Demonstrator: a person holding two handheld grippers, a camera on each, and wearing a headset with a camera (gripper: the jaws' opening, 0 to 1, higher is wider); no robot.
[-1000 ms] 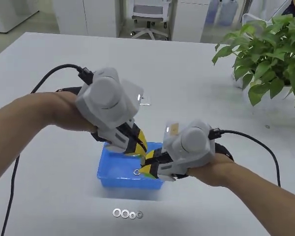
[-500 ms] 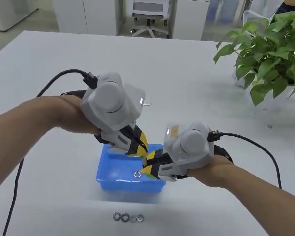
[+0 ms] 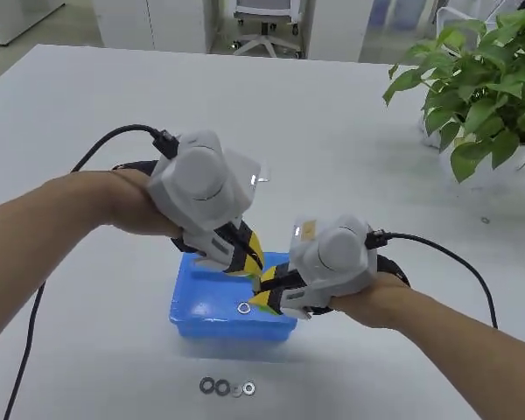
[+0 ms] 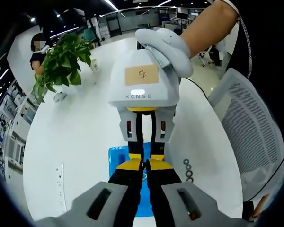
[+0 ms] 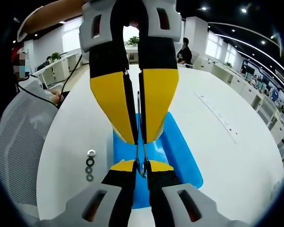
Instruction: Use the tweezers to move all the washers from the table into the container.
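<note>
The blue container (image 3: 201, 308) sits on the white table with one washer (image 3: 244, 308) lying inside it. A short row of washers (image 3: 227, 387) lies on the table just in front of it, also seen in the right gripper view (image 5: 90, 169). Both grippers hover over the container's right part, tip to tip. My left gripper (image 3: 249, 260) comes from the upper left and my right gripper (image 3: 264, 297) from the right. Thin metal tweezers (image 5: 138, 118) run between both pairs of yellow pads, and each gripper is shut on them.
A potted green plant (image 3: 481, 96) stands at the table's far right. Black cables (image 3: 96, 144) trail from both grippers across the table. An office chair (image 3: 267, 22) stands beyond the far edge. A person's forearms reach in from both lower corners.
</note>
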